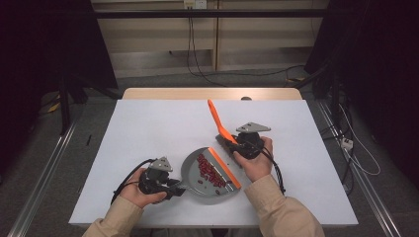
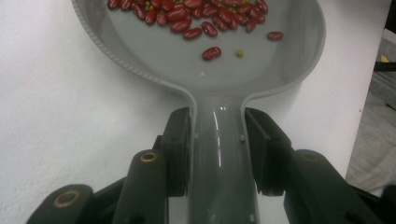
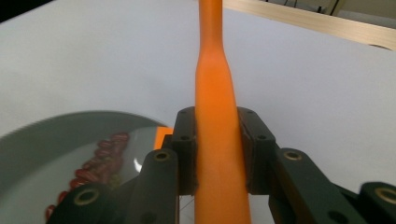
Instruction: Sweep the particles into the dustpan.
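Two grippers were at work on the white table [image 1: 148,128], one in each of your hands. Your left gripper [image 1: 173,188] sat near the table's near edge, and its jaws were clamped on the grey handle of the dustpan [image 1: 197,185]; in the left gripper view the two black pads [image 2: 180,140] pressed the handle from both sides, with the pan [image 2: 154,56] stretching away ahead of them. The dustpan lay flat on the table, just left of the middle toward your side, its orange lip on the far right edge. A heap of red beans [image 1: 210,171] lay inside the pan, mostly gathered along that orange lip, with a few strays nearer the handle; the left gripper view also showed one small yellowish bean [image 2: 239,53] among the loose ones. Your right gripper [image 1: 236,143] was just beyond the dustpan's lip, and its jaws were closed tight on the orange brush [image 1: 217,121]. In the right gripper view the handle [image 3: 215,140] ran up between the pads and away over the table. From above, the handle slanted up and away from you, toward the far side of the table, while the brush's lower end sat beside the dustpan's lip; whether it touched the lip you could not tell from these views.
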{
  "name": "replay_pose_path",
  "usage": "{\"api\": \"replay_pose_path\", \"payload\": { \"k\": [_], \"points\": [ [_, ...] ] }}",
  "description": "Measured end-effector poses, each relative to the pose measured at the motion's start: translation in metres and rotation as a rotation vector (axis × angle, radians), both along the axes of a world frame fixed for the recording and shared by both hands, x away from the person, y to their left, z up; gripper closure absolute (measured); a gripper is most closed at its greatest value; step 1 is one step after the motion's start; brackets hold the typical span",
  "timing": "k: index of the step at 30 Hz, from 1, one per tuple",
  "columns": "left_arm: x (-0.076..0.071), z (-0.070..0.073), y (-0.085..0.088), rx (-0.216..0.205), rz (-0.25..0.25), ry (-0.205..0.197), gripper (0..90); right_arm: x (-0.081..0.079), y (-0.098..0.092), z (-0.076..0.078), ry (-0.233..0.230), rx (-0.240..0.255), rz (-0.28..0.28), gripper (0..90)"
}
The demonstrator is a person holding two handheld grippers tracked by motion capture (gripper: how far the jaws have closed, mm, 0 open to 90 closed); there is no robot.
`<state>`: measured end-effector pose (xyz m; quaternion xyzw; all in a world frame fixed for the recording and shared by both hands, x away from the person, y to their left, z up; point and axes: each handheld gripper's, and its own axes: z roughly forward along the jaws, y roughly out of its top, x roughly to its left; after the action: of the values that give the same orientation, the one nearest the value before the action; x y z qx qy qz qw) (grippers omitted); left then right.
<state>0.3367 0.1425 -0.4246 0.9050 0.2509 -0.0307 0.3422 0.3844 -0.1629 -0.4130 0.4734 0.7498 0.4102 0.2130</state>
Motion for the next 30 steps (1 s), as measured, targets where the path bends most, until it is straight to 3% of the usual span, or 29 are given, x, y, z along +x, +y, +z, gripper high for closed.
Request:
{"api": "replay_pose_path", "payload": {
  "k": [2, 5, 12, 15, 17, 20, 23, 28, 30],
  "points": [
    [0.0, 0.0, 0.0, 0.001, -0.001, -0.001, 62.9, 0.001, -0.002, -0.006, 0.01, -0.013, -0.006, 71.6],
    [0.0, 0.0, 0.0, 0.0, 0.001, 0.001, 62.9, -0.002, 0.0, -0.011, 0.0, 0.01, 0.004, 71.6],
    [0.0, 0.0, 0.0, -0.001, 0.006, 0.006, 62.9, -0.016, 0.025, -0.009, 0.003, -0.024, 0.081, 71.5],
    [0.0, 0.0, 0.0, -0.002, 0.005, 0.006, 62.9, -0.019, 0.029, -0.004, -0.002, 0.027, 0.092, 71.6],
    [0.0, 0.0, 0.0, -0.002, 0.007, 0.007, 62.9, -0.02, 0.03, 0.0, 0.014, 0.086, 0.104, 71.7],
    [0.0, 0.0, 0.0, -0.001, 0.006, 0.002, 62.9, -0.021, 0.031, 0.007, -0.024, 0.061, 0.103, 71.6],
    [0.0, -0.001, 0.0, 0.0, 0.006, 0.005, 62.9, -0.019, 0.024, 0.011, -0.026, 0.099, 0.089, 71.6],
    [0.0, -0.001, 0.0, -0.001, 0.007, 0.005, 62.9, -0.011, 0.015, 0.006, -0.031, 0.031, 0.054, 71.6],
    [0.0, -0.001, 0.0, -0.005, 0.005, 0.007, 62.9, -0.008, 0.014, -0.001, -0.043, -0.024, 0.04, 71.6]
  ]
}}
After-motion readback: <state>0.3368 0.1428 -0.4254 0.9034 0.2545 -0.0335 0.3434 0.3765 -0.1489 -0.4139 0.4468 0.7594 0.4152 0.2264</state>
